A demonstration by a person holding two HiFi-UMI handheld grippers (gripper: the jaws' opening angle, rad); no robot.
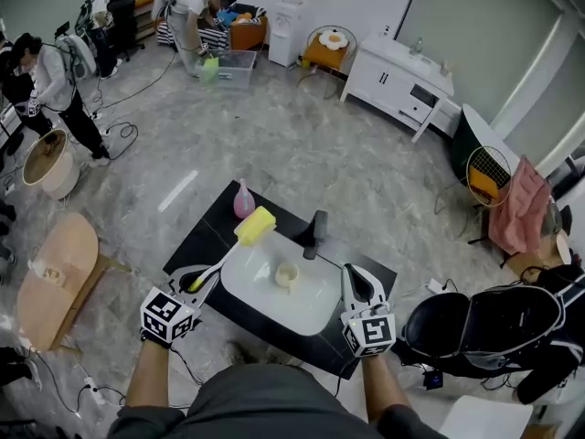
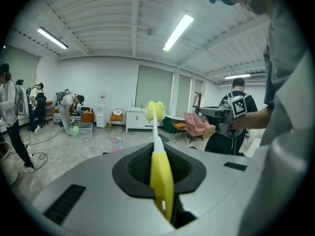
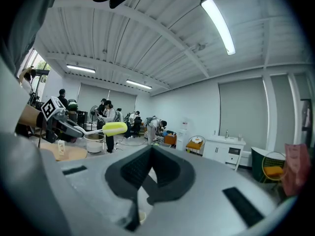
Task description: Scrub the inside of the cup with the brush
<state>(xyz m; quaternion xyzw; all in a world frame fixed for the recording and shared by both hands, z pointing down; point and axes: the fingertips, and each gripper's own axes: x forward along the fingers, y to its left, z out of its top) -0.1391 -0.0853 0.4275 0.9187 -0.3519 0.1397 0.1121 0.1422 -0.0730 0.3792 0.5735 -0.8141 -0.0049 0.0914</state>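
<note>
Fingers of the left gripper [image 2: 158, 168] are clamped narrow on the yellow end of the brush [image 1: 255, 226] handle, and those of the right gripper [image 3: 146, 181] are pressed together with nothing between them. The cup [image 1: 287, 275] stands upright and loose in the white sink [image 1: 315, 316], apart from both grippers, with the brush head above the sink's far rim beside the black faucet [image 1: 317, 234].

My main worry is the cup. Nothing steadies it, so a brush pushed inside would likely tip it or skate it across the smooth basin. The right fingers must spread before they can grip it, and a careless reach could knock it over. The brush is also held at the very tail of a long handle, so its head may swing wide and strike the faucet or the cup's rim.

Only the head view lays out cup, sink and dark surface [image 1: 206, 238] together. The left gripper view proves the firm hold on the handle but shows no cup. The right gripper view confirms its fingers are closed and empty, with the brush head off to its left.
</note>
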